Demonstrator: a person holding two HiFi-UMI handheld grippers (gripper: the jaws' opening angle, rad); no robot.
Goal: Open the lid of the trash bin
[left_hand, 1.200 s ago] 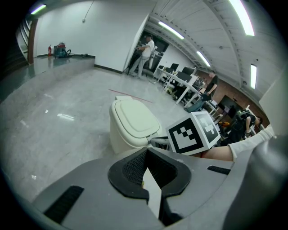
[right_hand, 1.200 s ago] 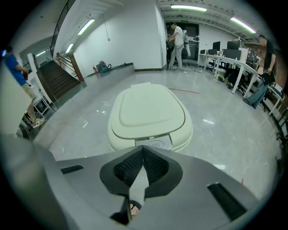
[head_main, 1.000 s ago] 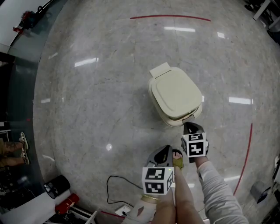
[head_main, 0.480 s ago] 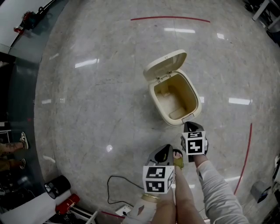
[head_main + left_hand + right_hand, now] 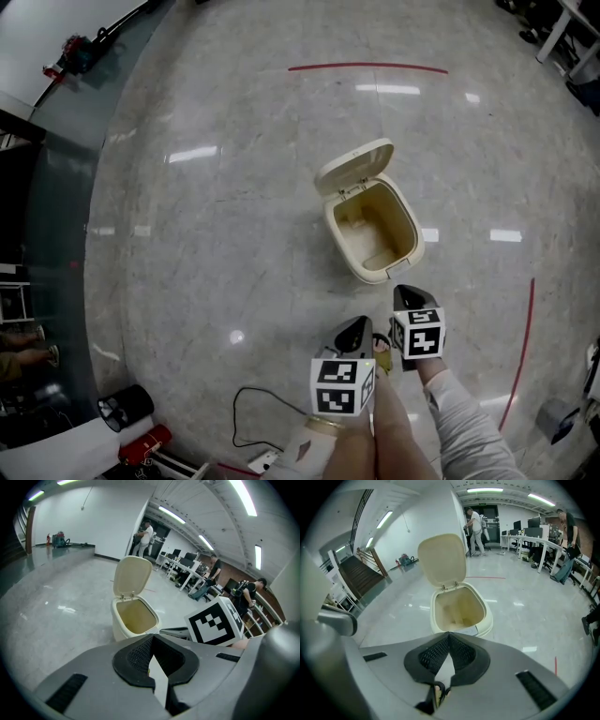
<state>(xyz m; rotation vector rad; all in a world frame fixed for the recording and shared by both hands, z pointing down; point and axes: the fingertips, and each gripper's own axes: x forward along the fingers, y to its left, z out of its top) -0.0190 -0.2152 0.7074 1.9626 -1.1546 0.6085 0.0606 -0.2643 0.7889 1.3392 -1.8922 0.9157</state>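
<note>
Now the bin [image 5: 375, 234] stands on the floor [image 5: 216, 234] in front of the person, and its lid [image 5: 354, 167] is up. The lid stands almost upright on the hinge at the far side, so the cream inside is open to see. It looks empty, though I cannot see the whole bottom. I judge that the task is already done.

The right gripper [image 5: 405, 294] is near the front edge of the bin but does not touch it. Its jaws are together with nothing between them. Probably it is kept shut so that the tip works like one blunt finger for pushing, because a lid like this likely needs a press at the front and not a grasp.

The left gripper [image 5: 355, 326] is lower and a little to the left, further from the bin. Its jaws are together and empty too. It seems only to wait there, out of the way of the right gripper and the lid.
</note>
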